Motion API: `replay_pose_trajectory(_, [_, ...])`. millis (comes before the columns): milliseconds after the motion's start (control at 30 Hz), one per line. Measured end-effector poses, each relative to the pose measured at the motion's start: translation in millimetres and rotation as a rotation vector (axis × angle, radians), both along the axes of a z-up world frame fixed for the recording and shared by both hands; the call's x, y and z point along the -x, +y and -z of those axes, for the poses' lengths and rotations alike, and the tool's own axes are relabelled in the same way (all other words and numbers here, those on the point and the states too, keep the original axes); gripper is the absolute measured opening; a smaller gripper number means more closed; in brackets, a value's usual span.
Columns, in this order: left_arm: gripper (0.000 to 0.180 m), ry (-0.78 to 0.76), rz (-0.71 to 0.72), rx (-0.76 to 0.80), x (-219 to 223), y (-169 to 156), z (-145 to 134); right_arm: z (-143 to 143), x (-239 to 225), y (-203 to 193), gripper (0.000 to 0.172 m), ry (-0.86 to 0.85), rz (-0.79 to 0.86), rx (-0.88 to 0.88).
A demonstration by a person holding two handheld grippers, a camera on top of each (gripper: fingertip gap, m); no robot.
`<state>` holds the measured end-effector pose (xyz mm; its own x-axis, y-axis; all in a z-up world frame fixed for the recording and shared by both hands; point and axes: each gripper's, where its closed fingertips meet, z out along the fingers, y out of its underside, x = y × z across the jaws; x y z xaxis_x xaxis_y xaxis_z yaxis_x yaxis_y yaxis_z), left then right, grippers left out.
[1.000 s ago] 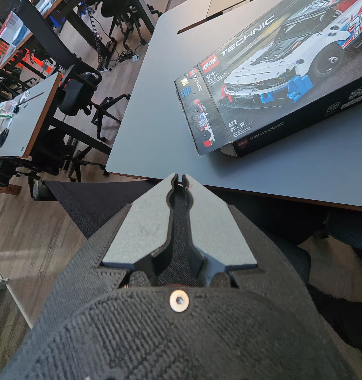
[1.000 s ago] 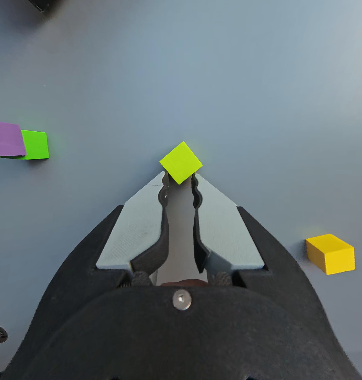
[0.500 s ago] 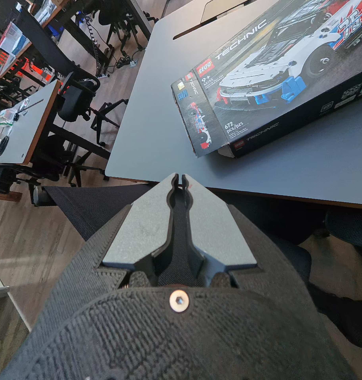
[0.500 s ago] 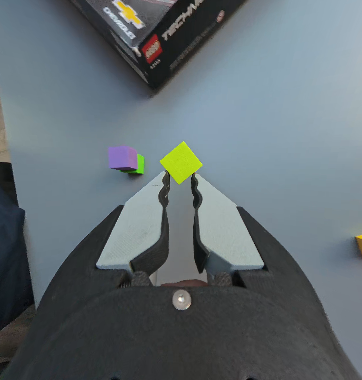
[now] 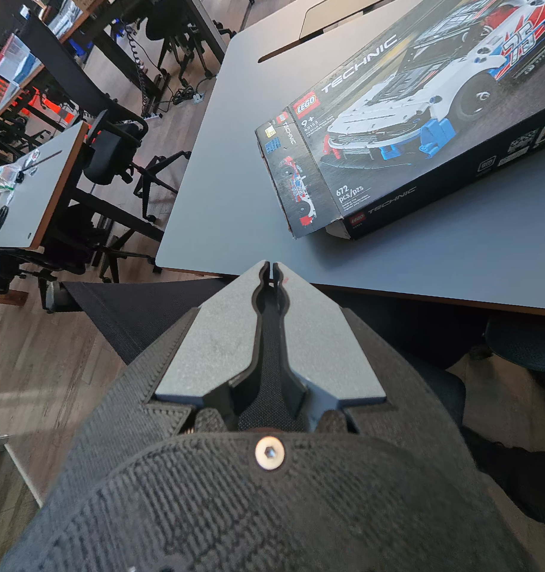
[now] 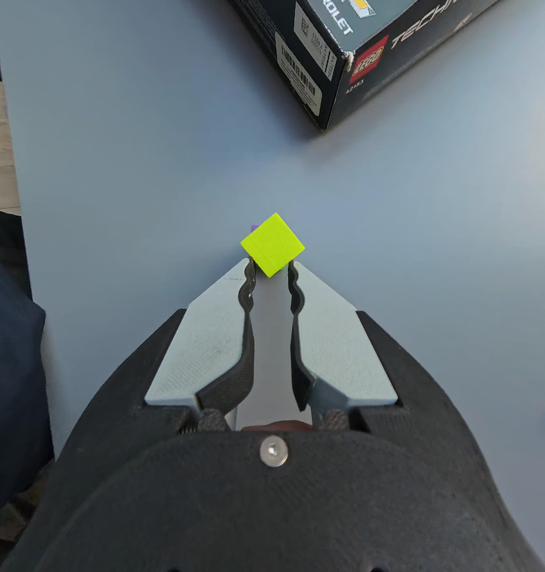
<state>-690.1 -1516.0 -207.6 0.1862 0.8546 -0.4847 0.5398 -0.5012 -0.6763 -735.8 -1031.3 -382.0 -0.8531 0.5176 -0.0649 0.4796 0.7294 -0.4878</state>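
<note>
The right gripper (image 6: 272, 263) pinches a smooth lime-yellow cube (image 6: 272, 244) above the matte grey table (image 6: 141, 154); the left gripper (image 5: 270, 266) is clenched bare at that table's edge.

Box (image 5: 419, 130) lies on table (image 5: 234, 185) beyond cube (image 6: 272, 244).

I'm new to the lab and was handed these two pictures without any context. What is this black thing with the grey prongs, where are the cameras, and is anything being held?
There is no robot here: a person carries a two-finger gripper in each hand, and a camera on each looks forward along its grey fingers.

One picture is from the left gripper. Its fingers are closed with nothing between them, and it is held off the near edge of a grey table, facing a large toy car kit box. Office chairs and desks stand behind.

The other picture is from the right gripper, looking down on the same table. It pinches a yellow-green cube by its sides at the fingertips. A sliver of purple peeks out behind the cube.
</note>
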Motion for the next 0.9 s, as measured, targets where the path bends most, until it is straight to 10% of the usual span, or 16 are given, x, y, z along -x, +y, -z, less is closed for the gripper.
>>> replay_pose_trajectory(567, [0.0,0.009,-0.007,-0.004,-1,-2,-1,-6,-1,15,0.033,-0.01,0.04,0.059])
replay_pose_trajectory(900, [0.0,-0.004,-0.006,0.015,-1,-1,1,13,115,222,0.053,0.023,0.526,-0.109])
